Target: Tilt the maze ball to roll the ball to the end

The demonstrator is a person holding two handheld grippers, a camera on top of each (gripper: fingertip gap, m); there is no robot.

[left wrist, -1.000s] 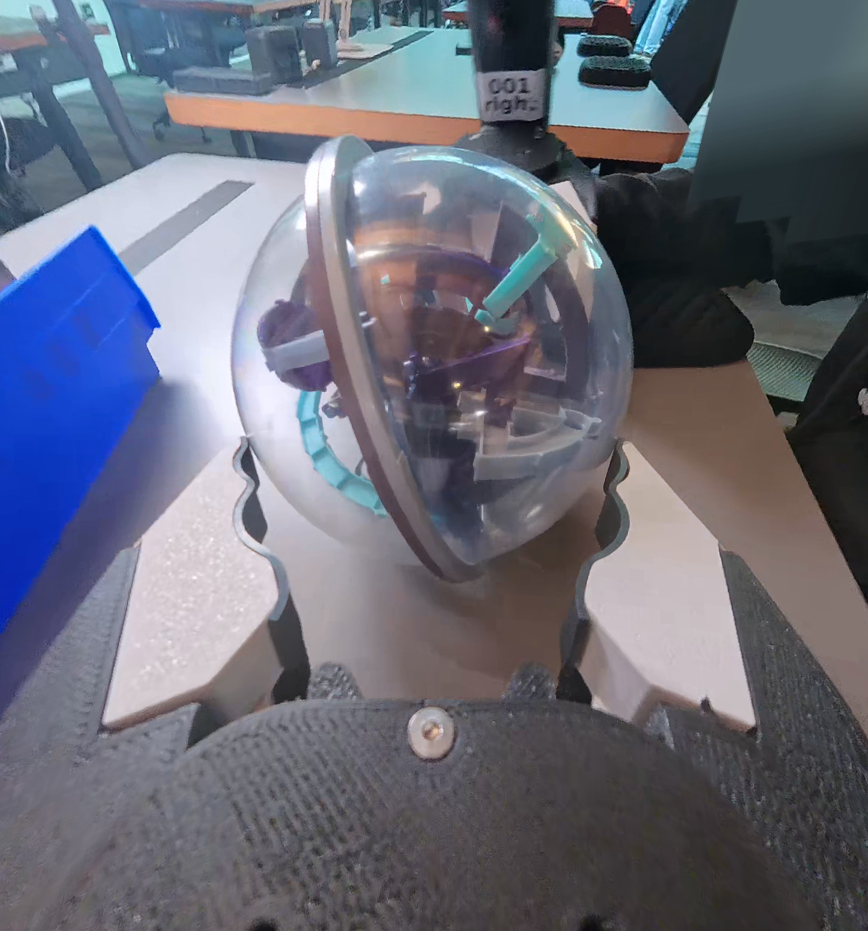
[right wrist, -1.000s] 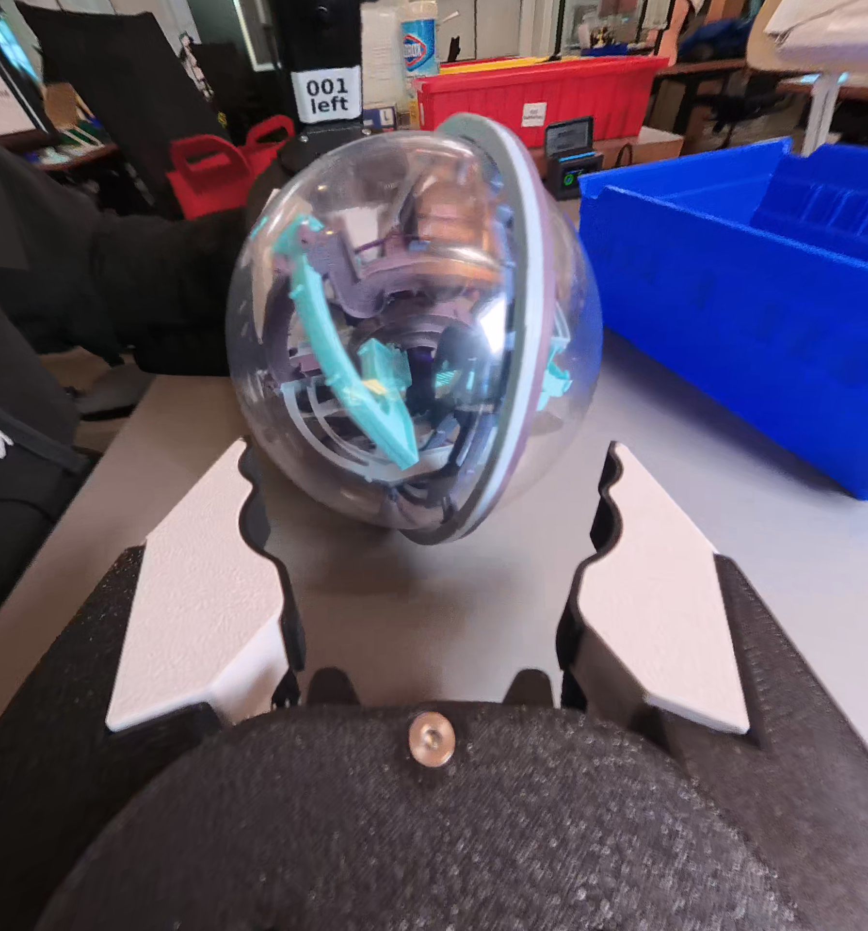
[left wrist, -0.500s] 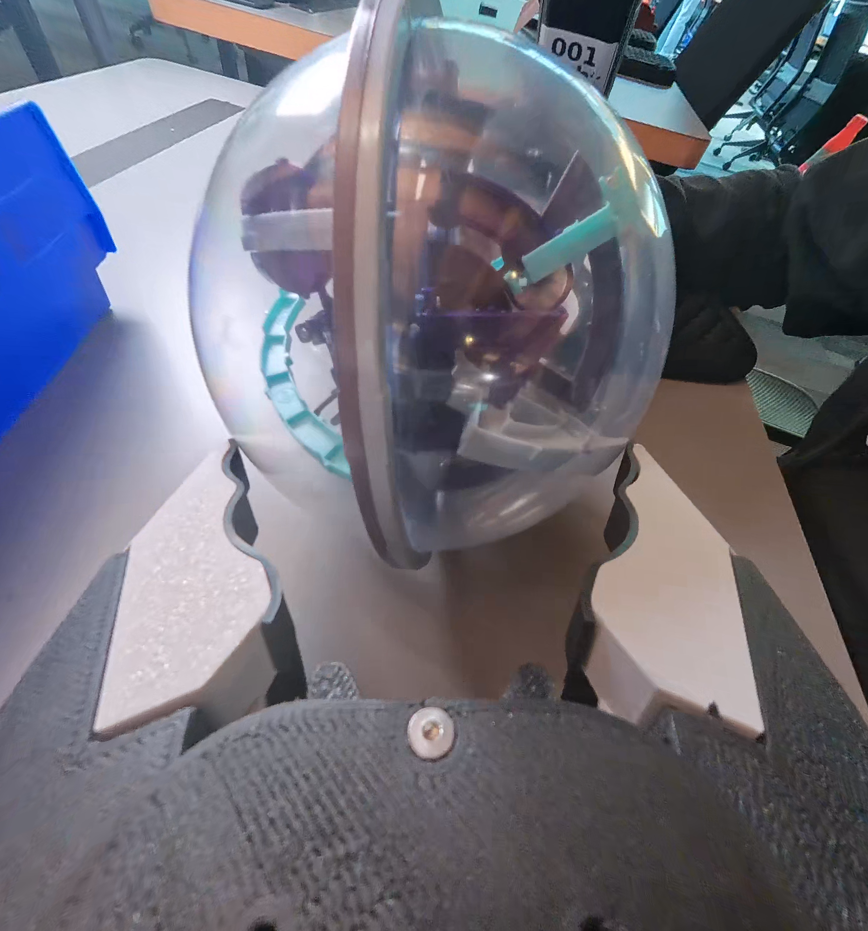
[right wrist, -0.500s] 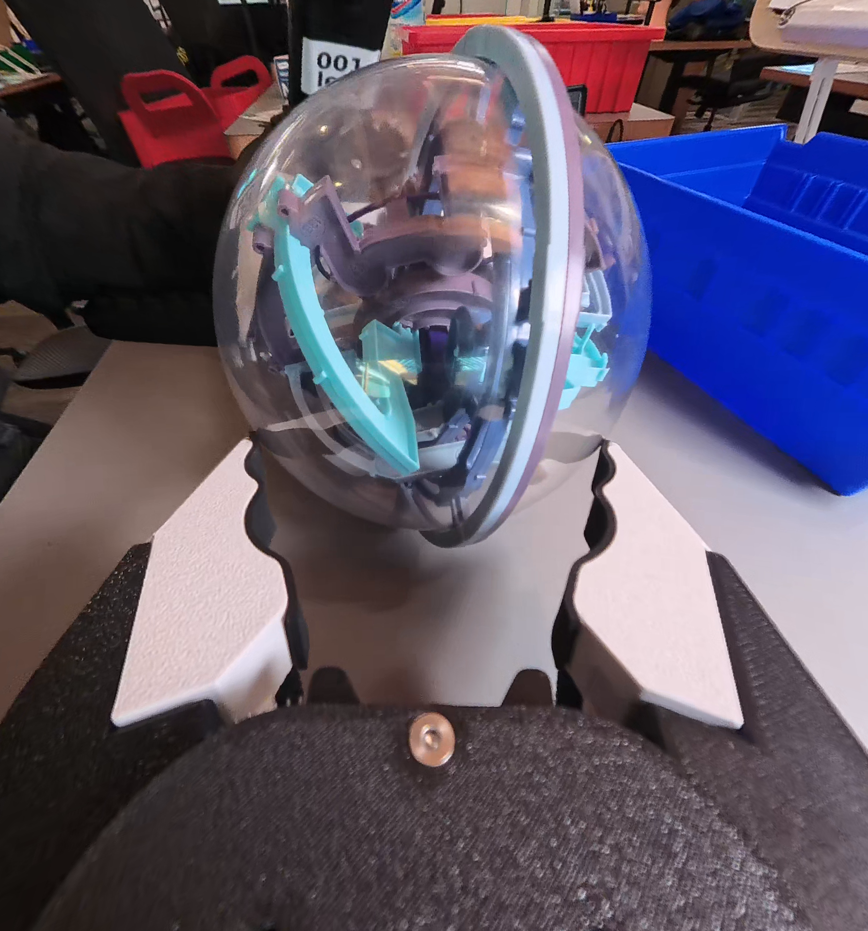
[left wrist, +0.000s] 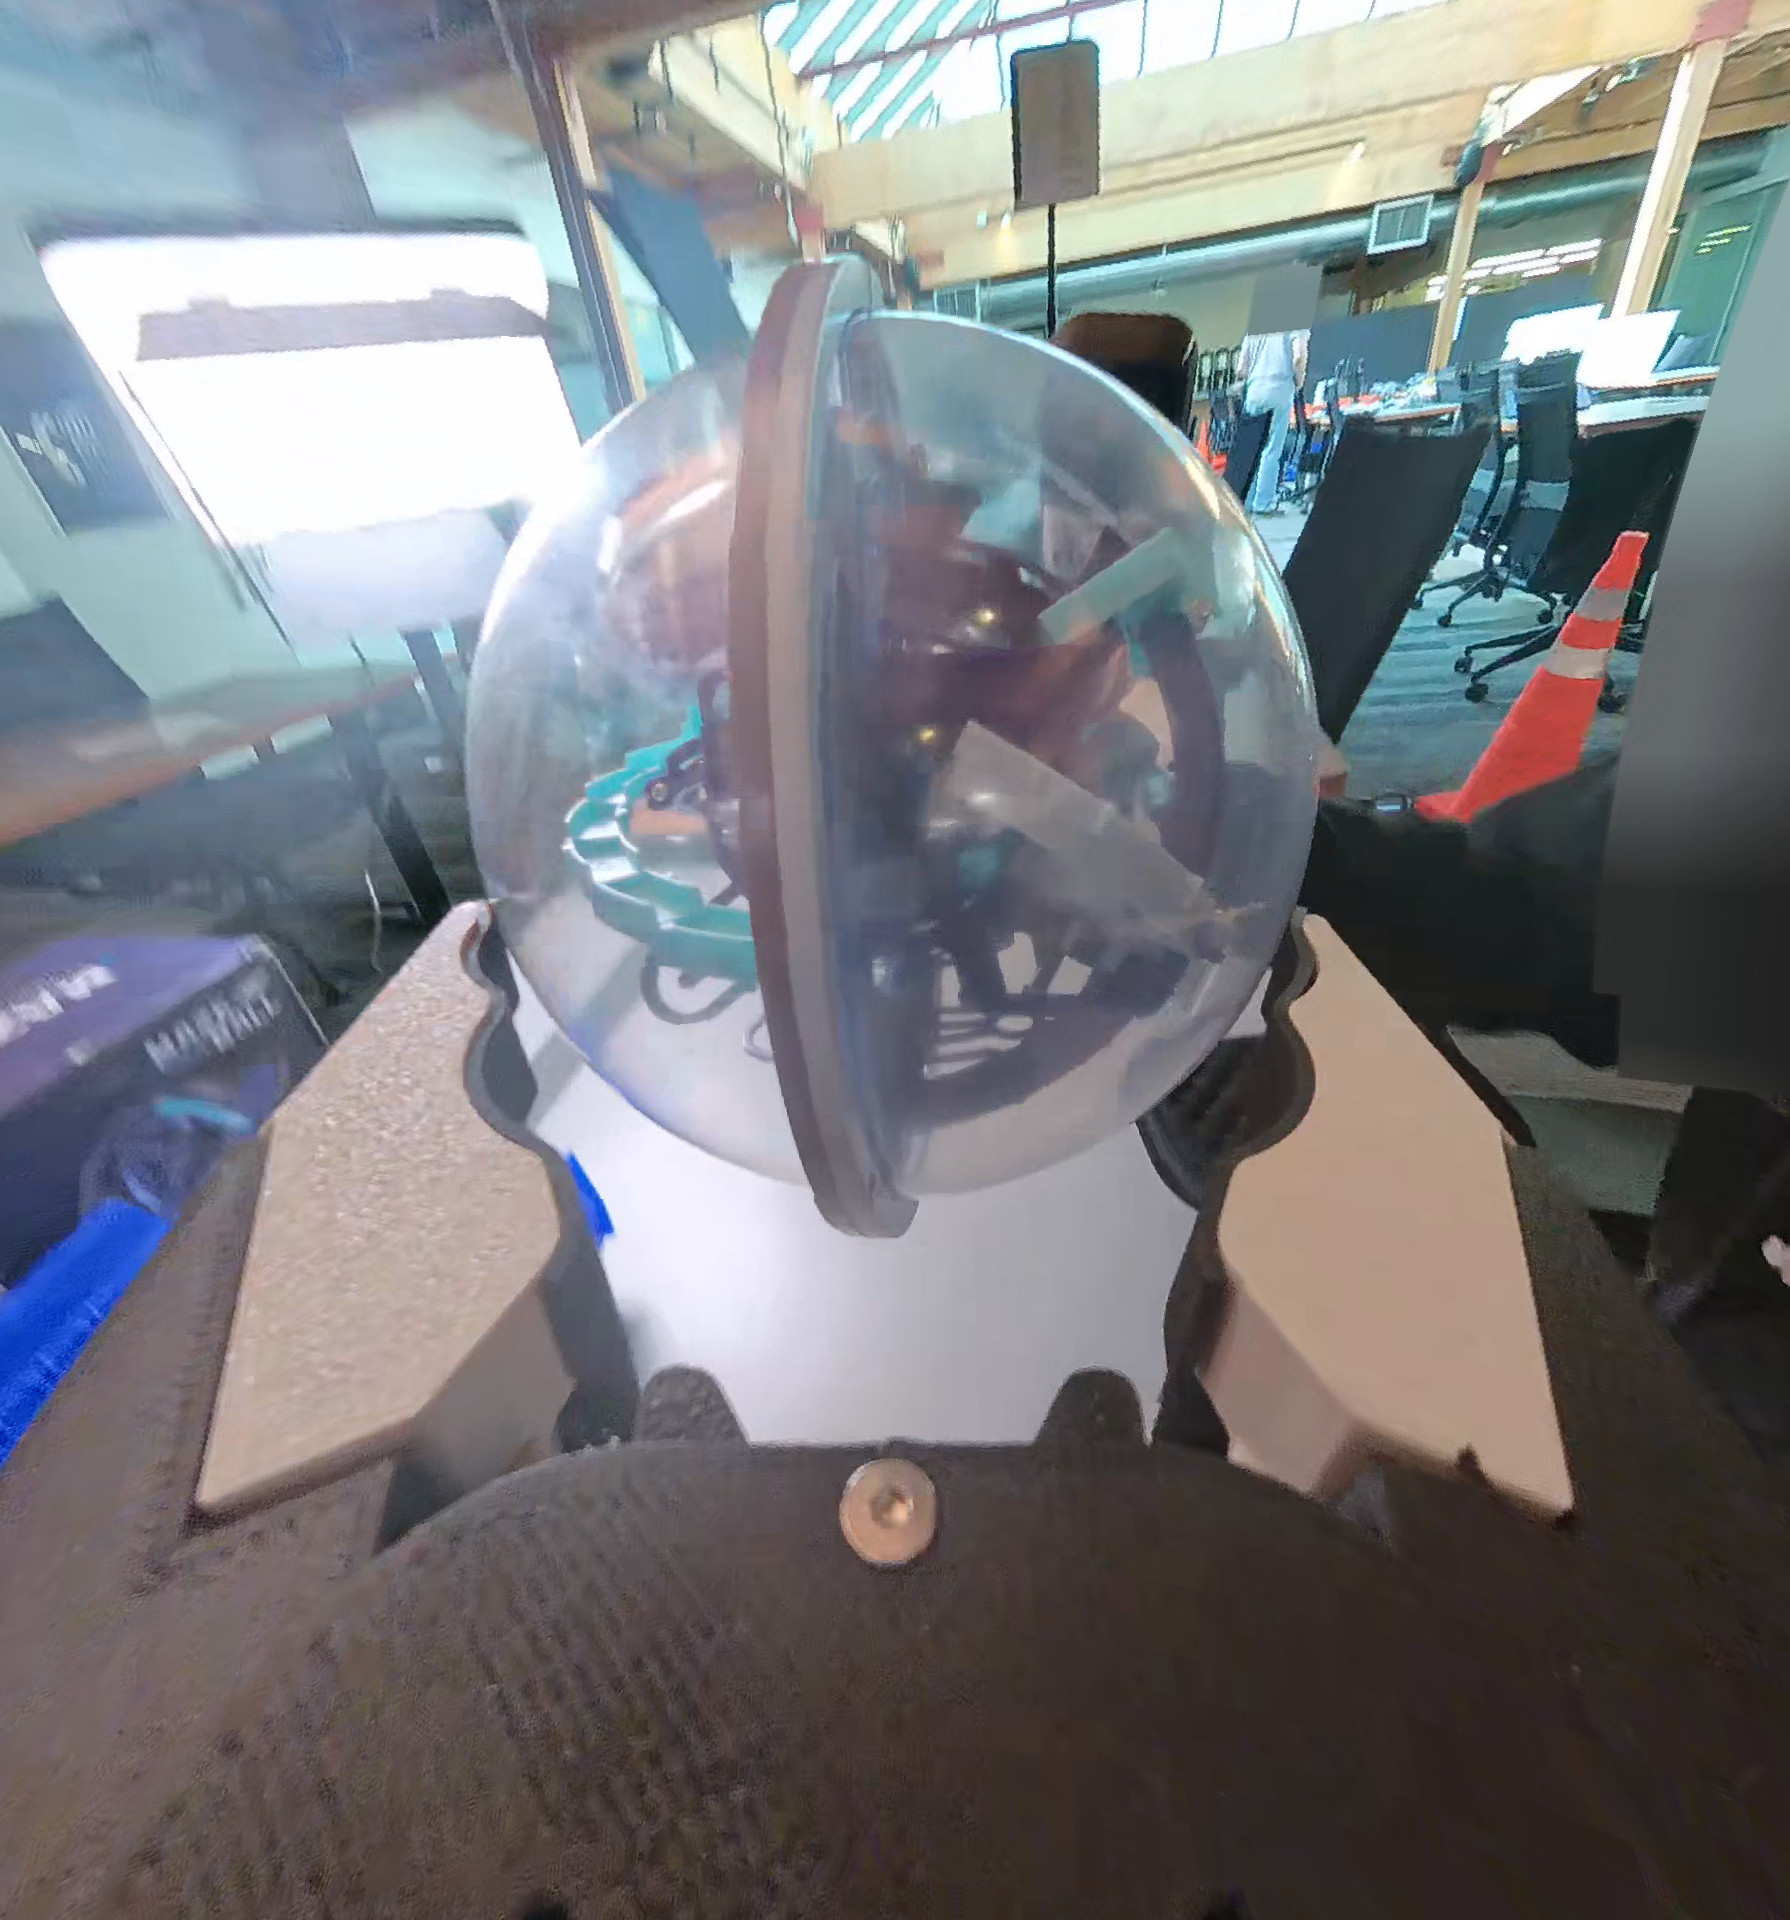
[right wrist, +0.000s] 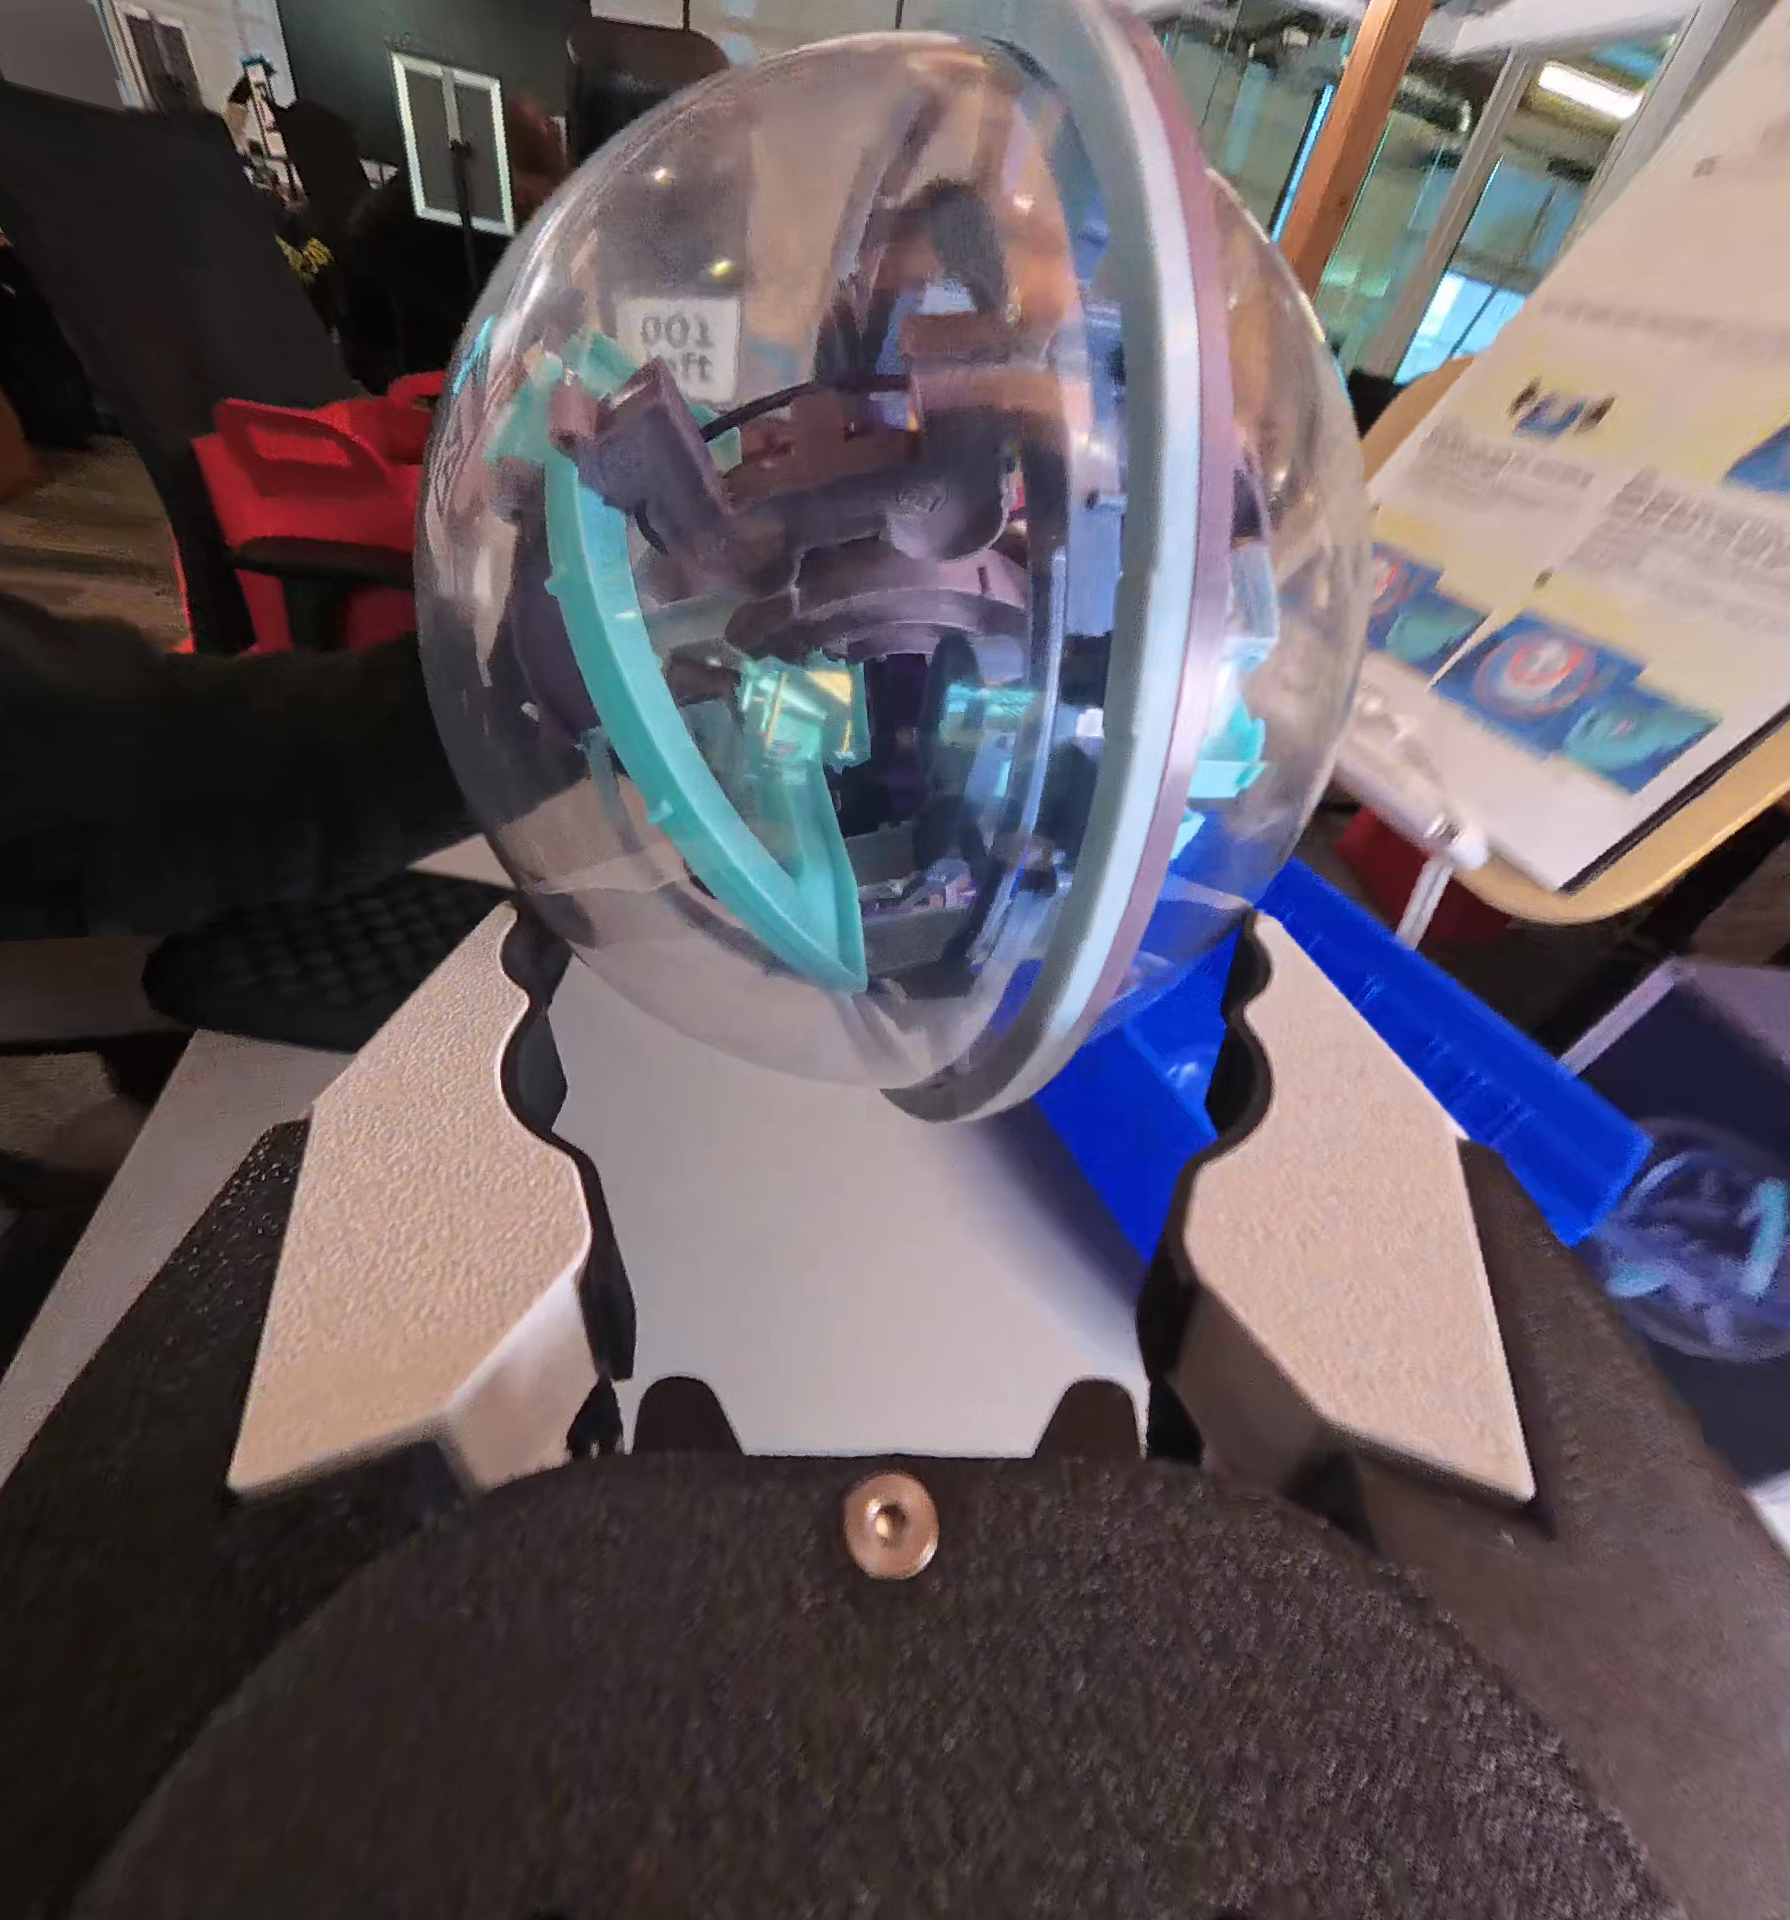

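The maze ball [left wrist: 891,727] is a clear sphere with a grey-brown rim band and teal, purple and grey tracks inside. It hangs in the air above the white table [left wrist: 849,1299]. My left gripper [left wrist: 886,935] is shut on the ball, with both fingertips pressed against its lower sides. In the right wrist view the maze ball [right wrist: 870,582] fills the top of the frame, its rim band tilted to the right. My right gripper [right wrist: 880,935] is shut on it from the opposite side, with both fingertips on its shell. I cannot make out the small ball inside.
A blue bin [right wrist: 1390,1060] stands on the table [right wrist: 849,1247] beside the ball and also shows in the left wrist view [left wrist: 18,1351]. A dark box [left wrist: 91,1039] lies past it. A person's dark sleeve [right wrist: 143,748] is on the other side. An orange cone [left wrist: 1556,686] stands on the floor.
The maze ball has gone from resting on the table to hanging above it between both grippers. Both views have swung upward and the rim band has turned more upright.
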